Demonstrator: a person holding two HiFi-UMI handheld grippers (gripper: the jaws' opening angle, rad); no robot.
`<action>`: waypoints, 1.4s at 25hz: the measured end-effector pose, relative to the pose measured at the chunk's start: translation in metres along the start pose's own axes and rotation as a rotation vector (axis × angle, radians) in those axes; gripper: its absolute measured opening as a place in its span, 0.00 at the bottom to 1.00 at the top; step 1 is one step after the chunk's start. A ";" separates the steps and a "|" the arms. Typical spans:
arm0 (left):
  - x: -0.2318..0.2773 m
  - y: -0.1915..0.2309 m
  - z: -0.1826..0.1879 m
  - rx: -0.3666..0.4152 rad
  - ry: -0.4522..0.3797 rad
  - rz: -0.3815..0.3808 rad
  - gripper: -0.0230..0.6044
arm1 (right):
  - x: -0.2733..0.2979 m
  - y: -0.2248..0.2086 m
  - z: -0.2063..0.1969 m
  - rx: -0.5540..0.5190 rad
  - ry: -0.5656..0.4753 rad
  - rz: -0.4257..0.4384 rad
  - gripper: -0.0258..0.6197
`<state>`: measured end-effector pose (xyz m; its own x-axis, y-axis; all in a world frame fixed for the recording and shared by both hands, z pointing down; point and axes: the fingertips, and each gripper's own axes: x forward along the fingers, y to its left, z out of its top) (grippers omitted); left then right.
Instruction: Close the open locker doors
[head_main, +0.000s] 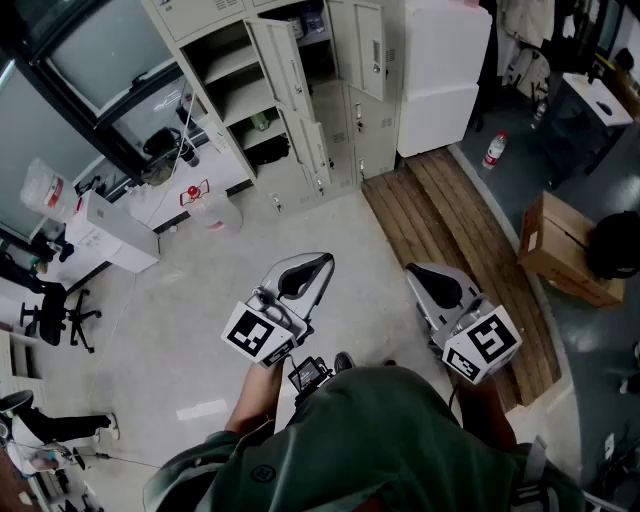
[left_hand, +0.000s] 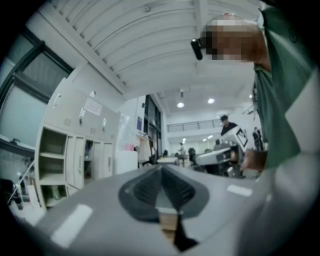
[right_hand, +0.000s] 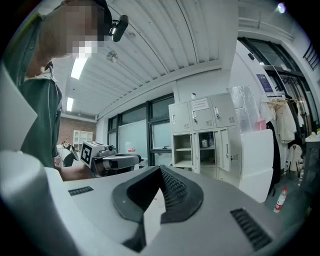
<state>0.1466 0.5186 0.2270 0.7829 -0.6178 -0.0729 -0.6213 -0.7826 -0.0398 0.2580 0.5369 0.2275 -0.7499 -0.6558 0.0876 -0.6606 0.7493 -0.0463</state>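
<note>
The cream lockers (head_main: 300, 90) stand at the far side of the room, well away from both grippers. Several compartments (head_main: 235, 95) gape open with shelves showing. One upper door (head_main: 282, 58) and a lower door (head_main: 312, 150) swing outward. The same lockers (right_hand: 202, 145) appear in the right gripper view with a door (right_hand: 227, 149) ajar, and at the left of the left gripper view as a locker bank (left_hand: 65, 160). My left gripper (head_main: 326, 261) is shut and holds nothing. My right gripper (head_main: 413, 271) is also shut and empty. Both are held level in front of the person's green shirt (head_main: 380, 440).
A tall white box (head_main: 445, 75) stands right of the lockers. Wooden planks (head_main: 465, 250) cover the floor at right, with a cardboard box (head_main: 560, 250) and a bottle (head_main: 494, 150) beyond. A water jug (head_main: 215, 212), a white case (head_main: 115, 235) and an office chair (head_main: 55, 315) lie left.
</note>
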 end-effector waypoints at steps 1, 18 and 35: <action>-0.001 0.000 -0.004 0.003 0.009 0.001 0.04 | -0.001 -0.001 0.000 -0.002 -0.002 -0.001 0.05; -0.006 0.004 -0.013 0.012 0.017 -0.004 0.04 | 0.003 -0.006 -0.006 0.008 -0.011 -0.023 0.05; -0.026 0.056 -0.025 0.026 0.025 -0.038 0.04 | 0.071 0.003 -0.001 0.023 -0.061 -0.045 0.05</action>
<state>0.0925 0.4892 0.2515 0.8062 -0.5898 -0.0461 -0.5916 -0.8033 -0.0682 0.2029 0.4930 0.2346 -0.7200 -0.6934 0.0298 -0.6936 0.7173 -0.0663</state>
